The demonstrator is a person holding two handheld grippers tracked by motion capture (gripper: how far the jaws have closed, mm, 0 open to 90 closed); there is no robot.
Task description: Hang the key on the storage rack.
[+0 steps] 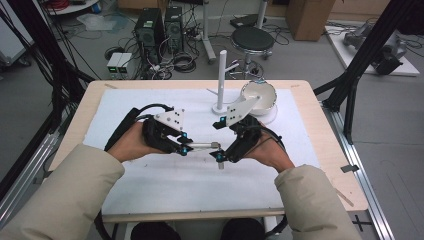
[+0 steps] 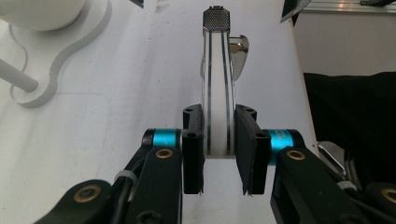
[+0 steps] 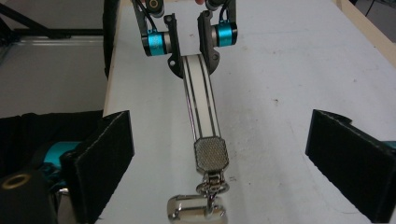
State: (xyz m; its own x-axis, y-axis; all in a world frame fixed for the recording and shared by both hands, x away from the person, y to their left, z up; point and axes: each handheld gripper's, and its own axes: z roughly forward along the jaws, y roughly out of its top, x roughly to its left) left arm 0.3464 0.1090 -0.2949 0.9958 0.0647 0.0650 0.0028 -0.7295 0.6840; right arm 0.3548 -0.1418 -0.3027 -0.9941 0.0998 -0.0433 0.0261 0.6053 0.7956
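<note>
A pale wooden surface (image 1: 330, 150) is covered by a white mat (image 1: 150, 185), on which a white stand (image 1: 220, 90) and bowl (image 1: 260, 95) are set.

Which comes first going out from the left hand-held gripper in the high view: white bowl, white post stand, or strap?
1. Strap, clamped in the left hand-held gripper, running right.
2. White post stand, beyond, upper right.
3. White bowl, farther right, behind the right hand-held gripper.

A lab — computer towers (image 1: 159, 27), tangled cables (image 1: 182, 62), rig frame (image 1: 367, 50).
</note>
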